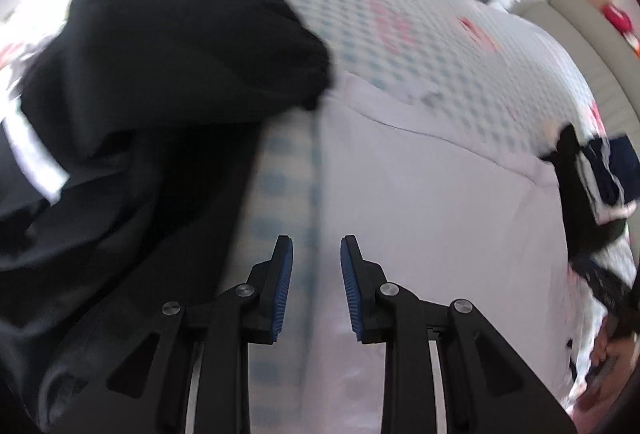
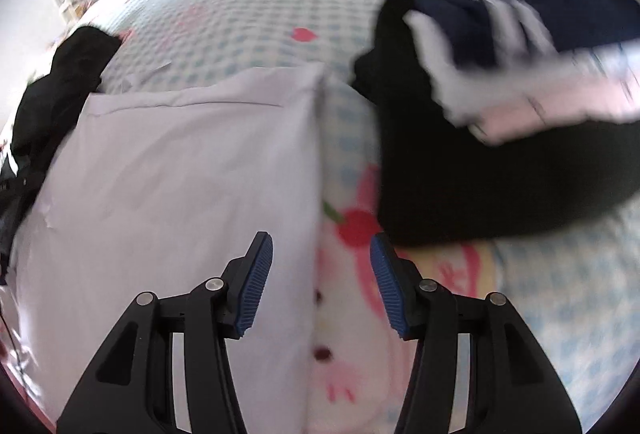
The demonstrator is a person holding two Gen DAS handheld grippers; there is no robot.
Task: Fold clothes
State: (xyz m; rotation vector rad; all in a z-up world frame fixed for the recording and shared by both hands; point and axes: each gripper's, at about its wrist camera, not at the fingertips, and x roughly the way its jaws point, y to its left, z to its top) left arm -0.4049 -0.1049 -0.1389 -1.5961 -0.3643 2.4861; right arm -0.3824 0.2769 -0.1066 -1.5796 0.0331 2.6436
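Bedspread (image 1: 400, 18): blue-and-white check, pink and red cartoon prints; covers the whole working surface.
Black garment (image 1: 160, 66): heaped at the left in the left wrist view, white stripe at its edge, lower folds reaching down beside the left finger.
Pile of clothes (image 2: 500, 106): black, navy with white stripes, and pale pink pieces stacked at the right in the right wrist view; lower black edge close above the right finger.
White garment (image 2: 180, 162): spread flat on the bedspread between heap and pile, a hem seam near its far edge.
Left gripper (image 1: 316, 274): over the white garment's left edge; jaws narrowly parted, nothing between the pads.
Right gripper (image 2: 322, 274): astride the white garment's right edge; jaws moderately wide, pads clear of cloth.
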